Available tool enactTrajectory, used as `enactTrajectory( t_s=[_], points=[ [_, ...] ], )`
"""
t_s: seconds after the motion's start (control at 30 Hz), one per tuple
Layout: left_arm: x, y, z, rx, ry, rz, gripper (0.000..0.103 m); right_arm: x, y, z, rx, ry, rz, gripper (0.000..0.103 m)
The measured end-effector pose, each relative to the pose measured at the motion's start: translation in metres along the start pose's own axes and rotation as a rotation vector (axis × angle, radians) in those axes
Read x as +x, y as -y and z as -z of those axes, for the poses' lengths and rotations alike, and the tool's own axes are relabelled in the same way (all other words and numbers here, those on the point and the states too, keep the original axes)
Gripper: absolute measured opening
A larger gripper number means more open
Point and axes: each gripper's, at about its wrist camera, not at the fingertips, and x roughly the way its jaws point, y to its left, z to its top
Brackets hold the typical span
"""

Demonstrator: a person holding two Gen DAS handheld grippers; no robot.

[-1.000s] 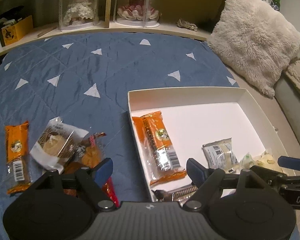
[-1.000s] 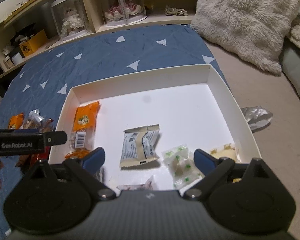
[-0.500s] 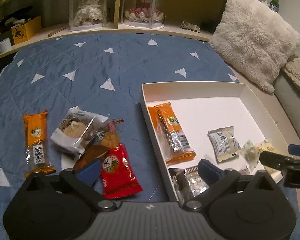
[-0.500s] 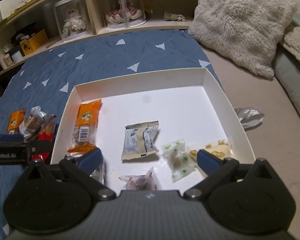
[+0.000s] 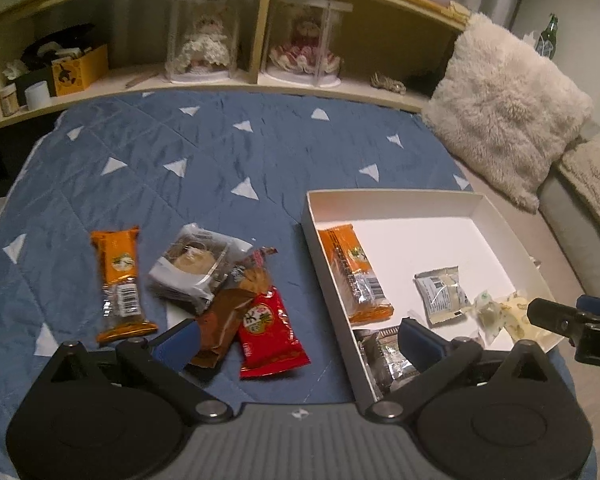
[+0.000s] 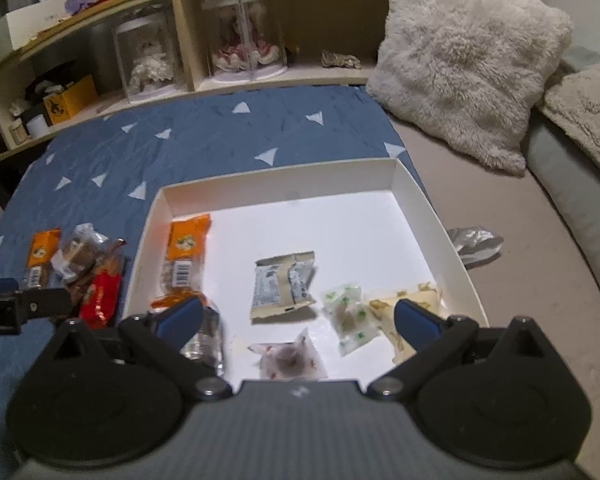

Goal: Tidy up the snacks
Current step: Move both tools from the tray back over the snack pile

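A white box [image 5: 392, 199] [image 6: 276, 184] lies on the blue quilt. It holds an orange bar [image 5: 352, 272] [image 6: 186, 256], a grey packet [image 5: 442, 294] [image 6: 282, 280], green-white candy [image 6: 346, 312], a pale yellow packet [image 6: 404, 308], a silver packet [image 6: 206, 340] and a pink one [image 6: 288, 360]. Left of the box lie an orange bar [image 5: 120, 284], a clear pastry pack [image 5: 196, 268], a brown pack [image 5: 224, 316] and a red packet [image 5: 266, 328]. My left gripper [image 5: 296, 338] is open and empty above the pile and box edge. My right gripper [image 6: 296, 318] is open and empty above the box's near side.
A wooden shelf [image 5: 220, 80] with two doll domes runs along the back. A fluffy pillow [image 5: 504, 112] [image 6: 468, 56] leans at the right. A crumpled silver wrapper [image 6: 474, 242] lies on the beige sheet right of the box.
Both grippers have pulled back and up, so more of the quilt, the snack pile and the box shows. A silver packet and a pink packet now show in the box's near part.
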Motion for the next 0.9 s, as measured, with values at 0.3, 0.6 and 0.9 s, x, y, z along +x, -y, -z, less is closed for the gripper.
enactTrajectory(
  t_s=[0.3,0.6,0.9],
  points=[
    [-0.045,-0.033,0.0,-0.03,0.049,-0.046,0.103,-0.023,-0.032,0.002,0.001,0.041,-0.084,0.102],
    [-0.076,-0.078,0.0,-0.052,0.07,-0.11,0.103,-0.029,-0.083,0.0,-0.061,0.056,-0.189,0.102],
    [-0.08,-0.126,0.003,-0.145,0.067,-0.141,0.103,-0.022,-0.138,0.005,-0.2,0.082,-0.274,0.102]
  ],
)
